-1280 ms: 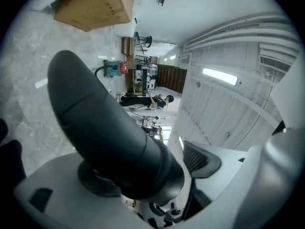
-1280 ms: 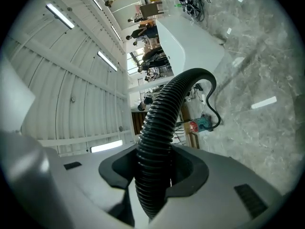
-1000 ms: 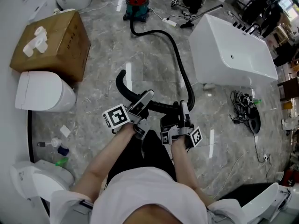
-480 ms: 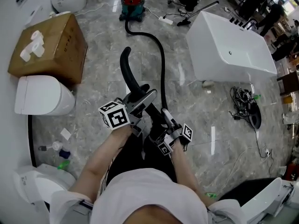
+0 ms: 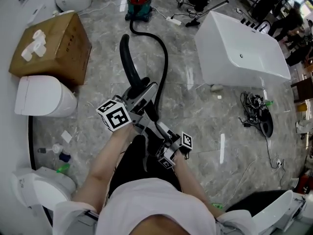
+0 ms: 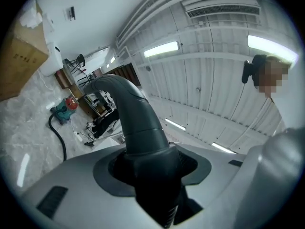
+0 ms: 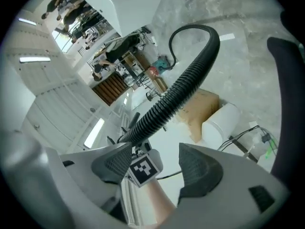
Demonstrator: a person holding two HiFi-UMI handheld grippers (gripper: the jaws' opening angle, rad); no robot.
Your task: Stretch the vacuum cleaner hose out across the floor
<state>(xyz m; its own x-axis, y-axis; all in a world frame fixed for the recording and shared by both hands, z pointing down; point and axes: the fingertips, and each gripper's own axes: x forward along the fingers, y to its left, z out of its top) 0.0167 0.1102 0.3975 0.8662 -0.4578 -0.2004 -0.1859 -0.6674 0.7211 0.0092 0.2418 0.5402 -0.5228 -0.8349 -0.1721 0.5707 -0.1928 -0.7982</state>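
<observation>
Am clamping my left gripper [image 5: 145,96] on hose [image 5: 166,62] at curved end, jaws just closing tighter; my right gripper [image 5: 164,131] just opening wide, holding nothing. Hose lying bowed across floor [image 5: 215,116] from vacuum cleaner [image 5: 139,3]; am judging most straightening remaining

We wear a white short-sleeved shirt [image 5: 146,204] and dark trousers [image 5: 134,163]; our left gripper [image 5: 146,93] and right gripper [image 5: 165,131] are pale grey with dark textured pads [image 7: 200,168]; each carries a white cube [image 5: 114,115] bearing black square markers.
</observation>
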